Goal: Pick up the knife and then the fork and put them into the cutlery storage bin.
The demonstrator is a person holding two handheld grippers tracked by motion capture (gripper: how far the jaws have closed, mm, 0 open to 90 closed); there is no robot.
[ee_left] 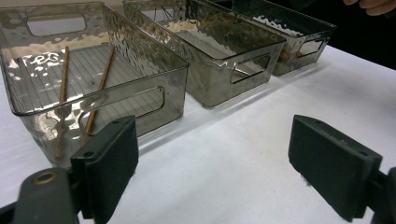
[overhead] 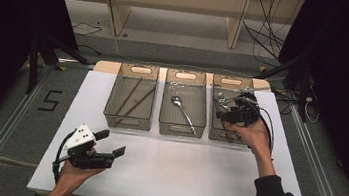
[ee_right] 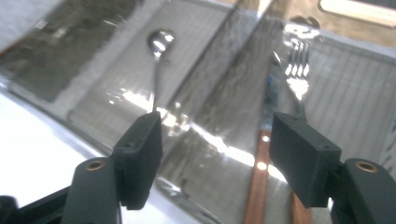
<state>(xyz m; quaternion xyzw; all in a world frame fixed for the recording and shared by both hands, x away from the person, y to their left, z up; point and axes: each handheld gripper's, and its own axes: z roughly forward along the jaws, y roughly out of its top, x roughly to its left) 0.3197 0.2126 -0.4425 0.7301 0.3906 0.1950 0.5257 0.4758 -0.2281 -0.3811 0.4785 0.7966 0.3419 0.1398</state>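
Three clear bins sit in a row at the far side of your white table [overhead: 163,172]. Your right gripper [overhead: 229,110] hangs over the right bin [overhead: 230,81], its jaws standing apart with nothing pressed between the pads. In the right gripper view the fork [ee_right: 296,58] lies on the bin floor below those jaws, tines toward the far wall, and its wooden handle [ee_right: 257,186] runs down between the two black pads without touching either. Beside it in that bin lies a second wood-handled piece, too blurred to name. The middle bin [overhead: 188,75] holds a spoon [overhead: 184,111] lying at a slant, bowl toward the far end. The left bin [overhead: 135,69] holds two chopsticks [overhead: 134,102] laid lengthwise, close together. Your left gripper [overhead: 116,144] rests low over the bare table on the near left, well apart from the bins, jaws wide apart and holding nothing
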